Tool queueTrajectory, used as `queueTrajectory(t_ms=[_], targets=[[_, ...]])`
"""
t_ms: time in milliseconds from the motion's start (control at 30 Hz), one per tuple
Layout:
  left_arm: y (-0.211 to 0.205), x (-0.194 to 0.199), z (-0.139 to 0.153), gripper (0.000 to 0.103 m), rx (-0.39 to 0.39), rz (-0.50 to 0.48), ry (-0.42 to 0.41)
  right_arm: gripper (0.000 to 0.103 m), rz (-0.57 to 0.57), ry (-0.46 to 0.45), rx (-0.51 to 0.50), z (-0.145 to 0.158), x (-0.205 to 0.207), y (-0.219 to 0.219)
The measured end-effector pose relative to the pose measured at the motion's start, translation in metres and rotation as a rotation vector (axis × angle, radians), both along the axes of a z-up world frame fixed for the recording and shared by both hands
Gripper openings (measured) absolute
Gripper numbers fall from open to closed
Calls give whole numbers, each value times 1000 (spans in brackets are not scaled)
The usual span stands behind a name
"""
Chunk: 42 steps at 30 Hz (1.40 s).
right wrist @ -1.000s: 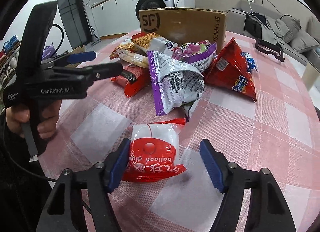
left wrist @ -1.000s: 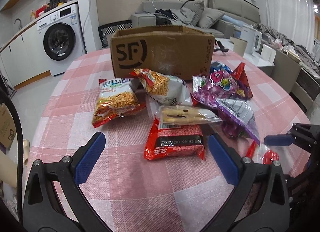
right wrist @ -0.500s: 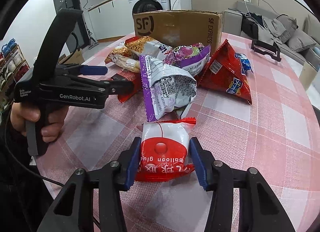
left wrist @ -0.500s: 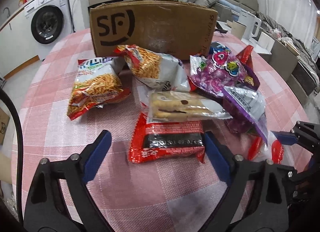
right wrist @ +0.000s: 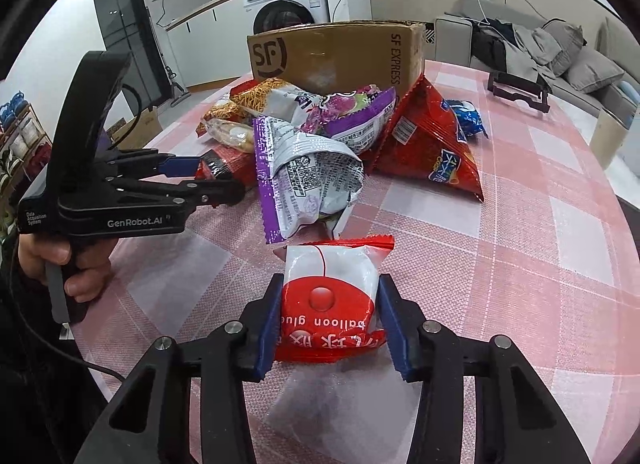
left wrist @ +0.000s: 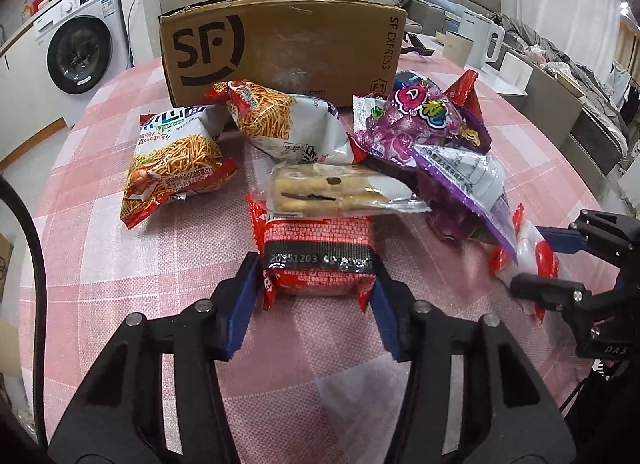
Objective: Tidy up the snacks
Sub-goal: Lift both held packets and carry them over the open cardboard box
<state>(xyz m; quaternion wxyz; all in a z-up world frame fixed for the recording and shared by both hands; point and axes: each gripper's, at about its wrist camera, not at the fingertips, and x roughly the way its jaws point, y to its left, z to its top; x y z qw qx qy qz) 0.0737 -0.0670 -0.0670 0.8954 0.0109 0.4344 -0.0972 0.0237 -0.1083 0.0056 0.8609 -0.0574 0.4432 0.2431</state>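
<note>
Left wrist view: the left gripper [left wrist: 316, 298] has just been closing, from wide spread 1 s ago to a narrow stance now. Its 2 blue pads [left wrist: 240, 300] sit against both sides of the flat red foil snack packet with a black date band [left wrist: 320, 260]. Judged pinched, though pad pressure can't be fully confirmed. Packet lies on the pink-and-white checked tablecloth [left wrist: 160, 264], near edge of the pile, partly under the clear-wrapped biscuit pack [left wrist: 336, 190]. Behind: 2 orange noodle-snack bags [left wrist: 176, 160], a purple candy bag [left wrist: 420, 124], then the brown cardboard SF box [left wrist: 280, 52] at the back, top open toward the far side (interior not visible). The right gripper's arms show at the right edge.

Right wrist view: the right gripper [right wrist: 328, 312] has also just been closing; it was spread around its item 1 s ago and is now pinching the white-and-red "balloon glue" pouch [right wrist: 330, 296], pads pressed on both sides, pouch bulging slightly between them. Pouch rests on the cloth, just in front of the purple-edged silver bag [right wrist: 308, 180], apart from the red triangular chip bag [right wrist: 428, 144]. A hand [right wrist: 60, 264] holds the left tool at the left.

Assessment: both tools changed from approach to grasp w/in the last second. No item lifted yet; nothing seen in the box. Task is early. Next step is probably lift and carry to the box. Risk: the biscuit pack may drag along w/ the red packet.
</note>
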Motion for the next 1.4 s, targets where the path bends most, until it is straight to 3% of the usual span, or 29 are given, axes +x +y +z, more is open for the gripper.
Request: queueTrajectory(t_ms=[700,967,1100,1200,1400], targets=[[35,-44,5,49,-29,31,-7,45,-103,-21,19,4,2,-24],[42,-40,5,67,-33,55,0,46,-98,-26,16,6,3,-22],[39,-35,3,65,-31,48,6,45,-101,-27,15,4,3,-23],[40,-35,4,50,-55,31,1,45,-111,-29,20,4,4,-26],[42,-46,8,48,-59,27,-19,45,-129,-39,31,7,4,-33]])
